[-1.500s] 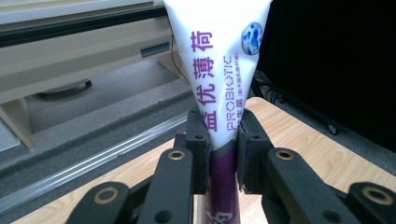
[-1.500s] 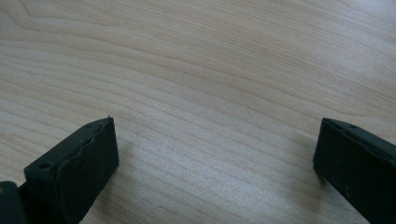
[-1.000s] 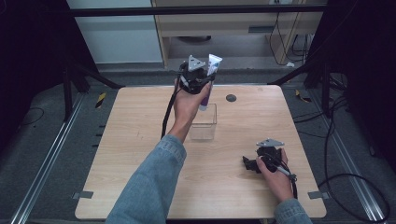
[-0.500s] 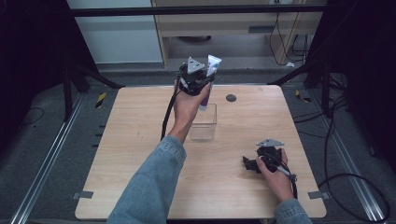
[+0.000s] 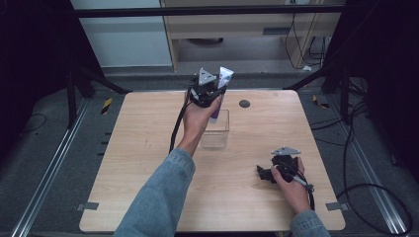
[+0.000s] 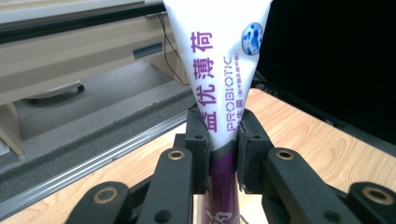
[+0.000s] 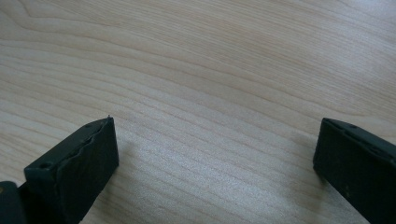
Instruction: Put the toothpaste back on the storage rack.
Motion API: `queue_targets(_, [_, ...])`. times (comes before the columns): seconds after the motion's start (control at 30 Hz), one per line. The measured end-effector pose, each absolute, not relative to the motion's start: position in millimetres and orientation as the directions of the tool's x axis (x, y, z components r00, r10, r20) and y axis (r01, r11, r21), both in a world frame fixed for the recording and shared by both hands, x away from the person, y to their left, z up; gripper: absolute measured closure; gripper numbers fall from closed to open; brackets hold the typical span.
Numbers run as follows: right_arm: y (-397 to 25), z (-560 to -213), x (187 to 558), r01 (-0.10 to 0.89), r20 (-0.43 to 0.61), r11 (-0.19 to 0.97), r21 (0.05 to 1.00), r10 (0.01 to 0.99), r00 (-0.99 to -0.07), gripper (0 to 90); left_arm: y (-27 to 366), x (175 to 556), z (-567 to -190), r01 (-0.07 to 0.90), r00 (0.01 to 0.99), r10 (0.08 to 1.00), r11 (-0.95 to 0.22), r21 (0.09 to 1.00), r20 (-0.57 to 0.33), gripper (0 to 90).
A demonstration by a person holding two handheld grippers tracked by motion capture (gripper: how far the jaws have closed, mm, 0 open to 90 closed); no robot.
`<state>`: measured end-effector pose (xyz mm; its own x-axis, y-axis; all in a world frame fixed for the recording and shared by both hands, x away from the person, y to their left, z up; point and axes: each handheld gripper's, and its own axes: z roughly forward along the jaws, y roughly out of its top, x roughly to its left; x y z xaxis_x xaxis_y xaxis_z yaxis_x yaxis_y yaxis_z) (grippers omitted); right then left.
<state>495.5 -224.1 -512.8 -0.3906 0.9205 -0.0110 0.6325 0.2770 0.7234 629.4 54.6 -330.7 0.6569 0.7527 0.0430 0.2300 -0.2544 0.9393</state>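
A white and purple toothpaste tube (image 6: pixel 224 84) stands upright with its flat crimped end up, and my left gripper (image 6: pixel 223 149) is shut on its middle. From above, the left gripper (image 5: pixel 213 94) holds the tube (image 5: pixel 221 91) over a clear plastic box (image 5: pixel 216 133) at the table's centre back; the tube's purple lower part reaches down into the box. My right gripper (image 5: pixel 264 173) rests low at the front right of the table. Its jaws (image 7: pixel 215 154) stand wide apart over bare wood with nothing between them.
A small dark round disc (image 5: pixel 244 103) lies on the wooden table (image 5: pixel 148 148) behind and right of the box. A black cable hangs from the left gripper along the forearm. Black frame posts stand at the table's back corners.
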Motion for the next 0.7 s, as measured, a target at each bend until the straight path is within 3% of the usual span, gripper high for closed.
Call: queue_targets(0.7, [-224.3, -512.9, 495.6, 0.631, -0.012, 0.278, 0.724, 0.920, -0.392, 0.3, 52.5, 632.8, -358.6, 0.256, 0.673, 0.735, -0.334, 0.907, 0.081, 76.9])
